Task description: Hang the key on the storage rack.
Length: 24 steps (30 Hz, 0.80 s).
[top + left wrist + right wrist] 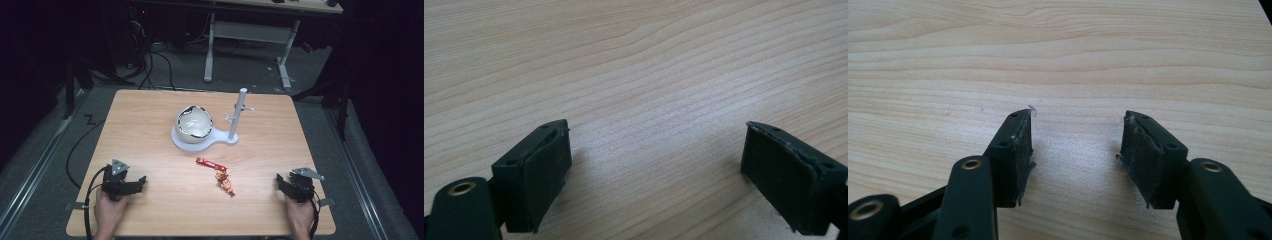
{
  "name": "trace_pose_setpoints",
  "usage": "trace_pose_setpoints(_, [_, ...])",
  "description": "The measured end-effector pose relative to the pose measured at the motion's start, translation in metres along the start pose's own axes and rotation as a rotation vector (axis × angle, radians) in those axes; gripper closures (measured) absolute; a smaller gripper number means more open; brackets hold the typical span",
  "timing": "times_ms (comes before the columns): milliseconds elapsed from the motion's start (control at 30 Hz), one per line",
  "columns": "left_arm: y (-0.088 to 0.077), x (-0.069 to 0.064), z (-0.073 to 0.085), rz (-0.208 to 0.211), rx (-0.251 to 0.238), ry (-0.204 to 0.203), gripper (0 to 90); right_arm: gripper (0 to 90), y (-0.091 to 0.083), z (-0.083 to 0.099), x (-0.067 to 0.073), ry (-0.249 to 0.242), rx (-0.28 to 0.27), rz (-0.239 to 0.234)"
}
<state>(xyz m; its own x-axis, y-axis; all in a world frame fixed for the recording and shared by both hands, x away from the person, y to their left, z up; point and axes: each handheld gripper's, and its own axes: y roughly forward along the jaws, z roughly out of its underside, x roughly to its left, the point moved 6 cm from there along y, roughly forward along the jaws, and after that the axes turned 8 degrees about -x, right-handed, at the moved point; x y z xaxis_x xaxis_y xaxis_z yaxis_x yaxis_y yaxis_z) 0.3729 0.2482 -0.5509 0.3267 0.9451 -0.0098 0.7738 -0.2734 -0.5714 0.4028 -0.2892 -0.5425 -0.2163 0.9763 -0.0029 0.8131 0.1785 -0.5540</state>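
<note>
A white bowl (194, 124) sits on the round end of a white base (215, 141). An upright peg post (237, 116) rises from the base's right end. In front of it, at the table's middle, lies a red strap (209, 163) joined to a small red and tan figure charm (225, 182). My left gripper (140, 182) rests low at the front left, open, with bare wood between its jaws (656, 132). At the front right, my right gripper (281, 183) is open too, nothing between its jaws (1077, 120). Both grippers are well apart from the charm.
The wooden table (150, 130) stands on a grey floor. A white desk frame (247, 32) and dark cables (160, 60) lie behind it. A person's hands (107, 212) hold the grippers at the table's front edge.
</note>
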Motion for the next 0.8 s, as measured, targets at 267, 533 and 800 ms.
trace_pose_setpoints(267, [0.000, 0.000, 0.000, -0.001, 0.000, 0.000, 13.0, 47.5, -0.005, 0.000, 0.003, 0.005, -0.027, -0.028])
trace_pose_setpoints(533, [0.000, 0.000, 0.000, -0.001, 0.000, 0.000, 13.0, 49.8, -0.013, -0.003, 0.010, 0.005, -0.052, -0.065])
trace_pose_setpoints(800, [0.000, 0.000, 0.000, -0.001, 0.000, 0.000, 13.0, 52.5, -0.023, -0.005, 0.030, -0.024, -0.074, -0.138])
